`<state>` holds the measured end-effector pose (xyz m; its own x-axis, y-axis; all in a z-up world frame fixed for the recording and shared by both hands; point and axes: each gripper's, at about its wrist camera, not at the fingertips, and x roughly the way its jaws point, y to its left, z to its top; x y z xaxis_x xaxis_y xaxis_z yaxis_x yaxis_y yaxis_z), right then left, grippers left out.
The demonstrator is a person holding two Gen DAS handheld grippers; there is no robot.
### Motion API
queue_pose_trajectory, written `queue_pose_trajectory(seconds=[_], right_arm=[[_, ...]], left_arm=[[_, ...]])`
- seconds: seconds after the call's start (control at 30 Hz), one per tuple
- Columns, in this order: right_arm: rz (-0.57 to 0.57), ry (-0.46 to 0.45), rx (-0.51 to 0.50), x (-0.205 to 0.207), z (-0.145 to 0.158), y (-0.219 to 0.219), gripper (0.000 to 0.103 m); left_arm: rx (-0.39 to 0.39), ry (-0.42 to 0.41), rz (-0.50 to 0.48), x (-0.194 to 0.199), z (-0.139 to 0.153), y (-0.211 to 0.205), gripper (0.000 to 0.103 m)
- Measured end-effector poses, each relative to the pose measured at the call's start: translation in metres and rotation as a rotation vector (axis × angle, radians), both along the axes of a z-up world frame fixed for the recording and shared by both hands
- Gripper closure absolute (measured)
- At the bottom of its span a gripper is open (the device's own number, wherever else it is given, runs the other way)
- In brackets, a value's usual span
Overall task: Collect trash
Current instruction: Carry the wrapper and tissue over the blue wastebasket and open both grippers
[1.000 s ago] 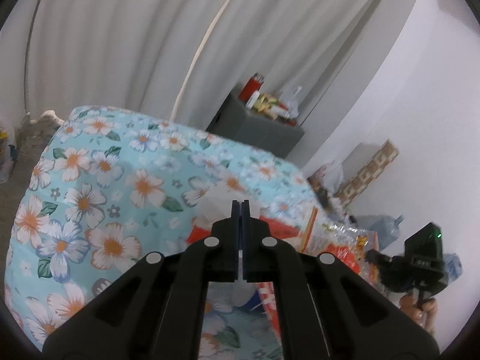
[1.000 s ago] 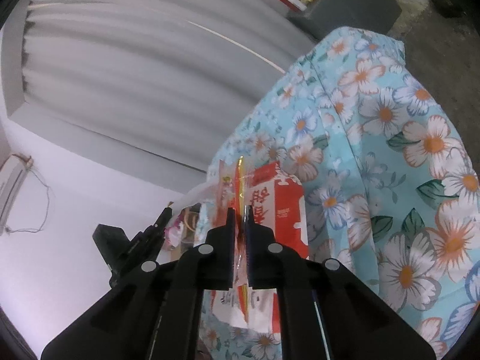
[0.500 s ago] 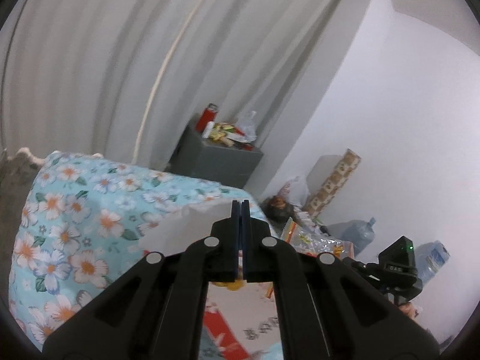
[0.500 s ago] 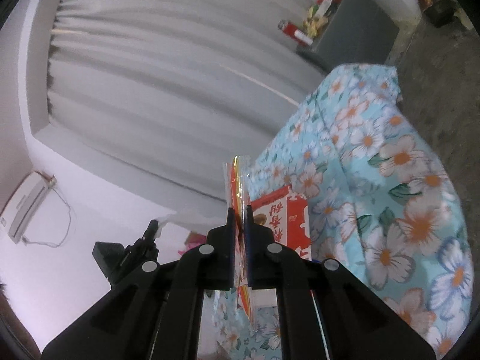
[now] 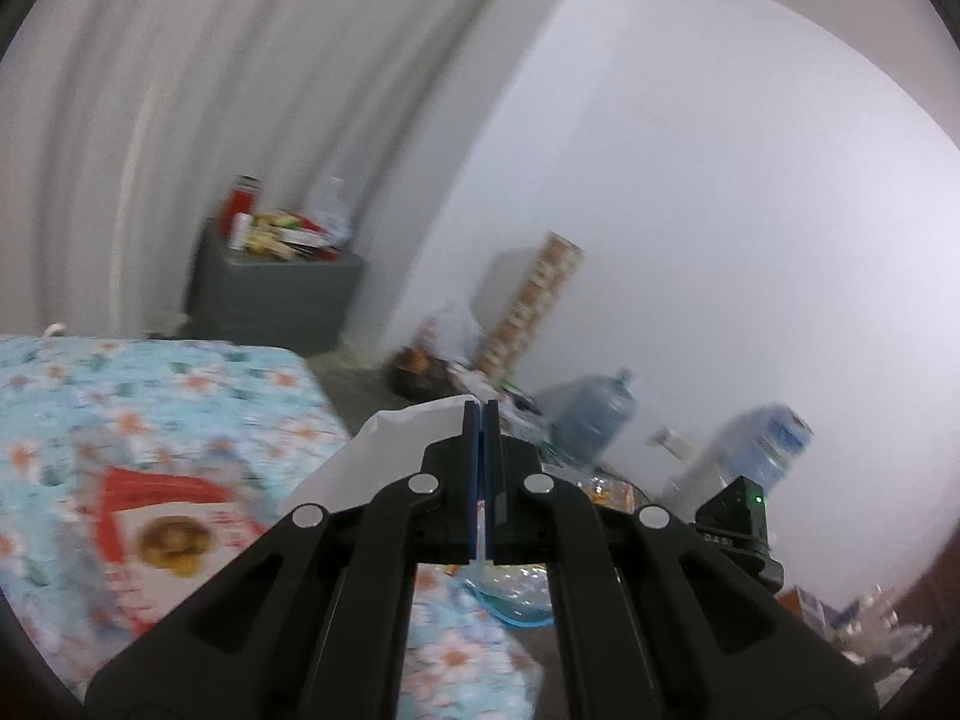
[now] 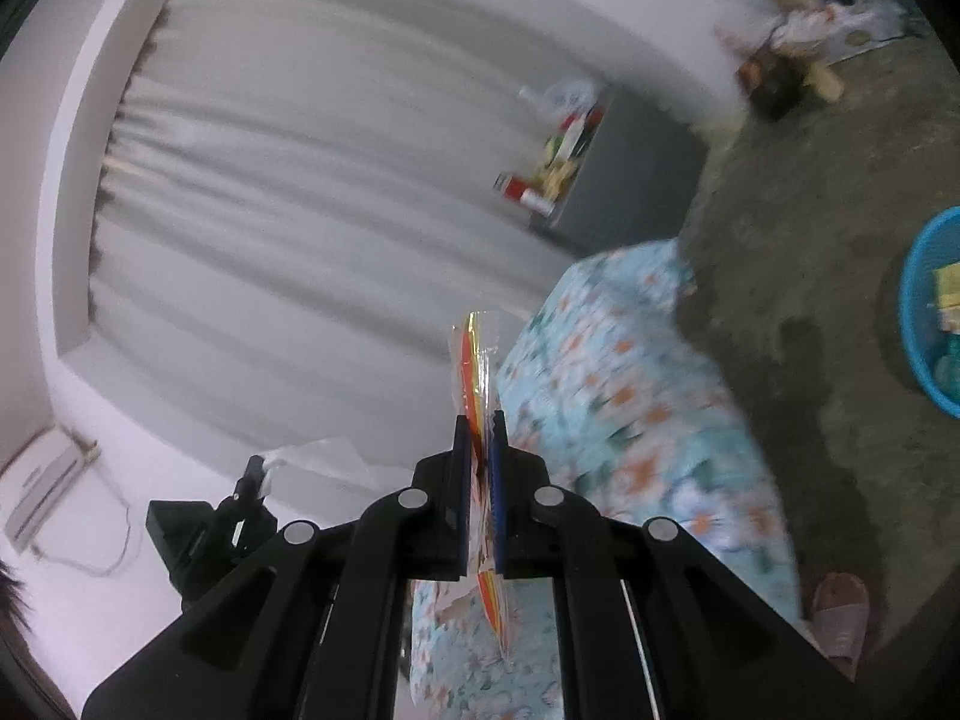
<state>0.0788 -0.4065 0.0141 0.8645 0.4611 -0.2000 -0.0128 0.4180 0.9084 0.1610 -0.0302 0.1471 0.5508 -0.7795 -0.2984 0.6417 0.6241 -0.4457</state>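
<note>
My left gripper [image 5: 480,414] is shut on a white sheet of paper [image 5: 390,450] that sticks out to its left, held above the edge of the floral cloth [image 5: 180,396]. My right gripper [image 6: 480,423] is shut on a thin clear wrapper with orange and yellow print [image 6: 474,360], which stands upright between the pads and hangs below them. A red and white carton [image 5: 162,534] lies on the cloth. A blue basin [image 6: 918,312] with some trash in it sits on the floor at the right edge. The left gripper with its paper [image 6: 312,456] shows at lower left of the right wrist view.
A grey cabinet [image 5: 276,294] with a red bottle and packets stands by the white curtain. Two large water jugs [image 5: 594,414] and clutter line the wall. Bare concrete floor [image 6: 810,228] lies beside the cloth, and a slipper [image 6: 840,606] rests on it.
Both grippers have lifted off the floral cloth with their trash and swung toward the floor side. The red and white carton stays on the cloth. The blue basin has come into view.
</note>
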Motion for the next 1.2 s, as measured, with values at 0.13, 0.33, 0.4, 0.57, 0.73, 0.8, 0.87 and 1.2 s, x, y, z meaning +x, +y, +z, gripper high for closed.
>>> queue_pose_trajectory(seconds=[0.13,0.33,0.4,0.57,0.73,0.8,0.87,1.2], right_arm=[[-0.107,-0.003,-0.002,-0.031,-0.007,-0.032,0.097],[-0.255,0.041,-0.030,-0.063,-0.024,-0.078,0.097],[-0.297,0.063,-0.050,-0.069,-0.030,-0.088,0.097],[-0.397,0.135,-0.084,-0.078,-0.057,-0.115,0.097],[-0.493,0.253,-0.135,-0.078,-0.098,-0.145,0.097],[-0.519,0.302,-0.161,-0.067,-0.119,-0.157,0.097],[-0.523,0.345,-0.166,-0.057,-0.141,-0.169,0.097],[-0.513,0.512,-0.147,0.010,-0.249,-0.207,0.093]], left_arm=[[0.049,0.004,-0.104,-0.005,0.000,-0.059,0.103],[0.112,0.024,-0.231,-0.008,-0.009,-0.144,0.103],[0.140,0.028,-0.273,-0.009,-0.015,-0.179,0.103],[0.200,0.045,-0.356,-0.010,-0.037,-0.247,0.103],[0.288,0.080,-0.435,-0.003,-0.074,-0.323,0.103],[0.322,0.112,-0.451,0.004,-0.094,-0.348,0.103],[0.351,0.146,-0.460,0.015,-0.115,-0.369,0.103],[0.585,0.274,-0.452,0.070,-0.240,-0.461,0.100]])
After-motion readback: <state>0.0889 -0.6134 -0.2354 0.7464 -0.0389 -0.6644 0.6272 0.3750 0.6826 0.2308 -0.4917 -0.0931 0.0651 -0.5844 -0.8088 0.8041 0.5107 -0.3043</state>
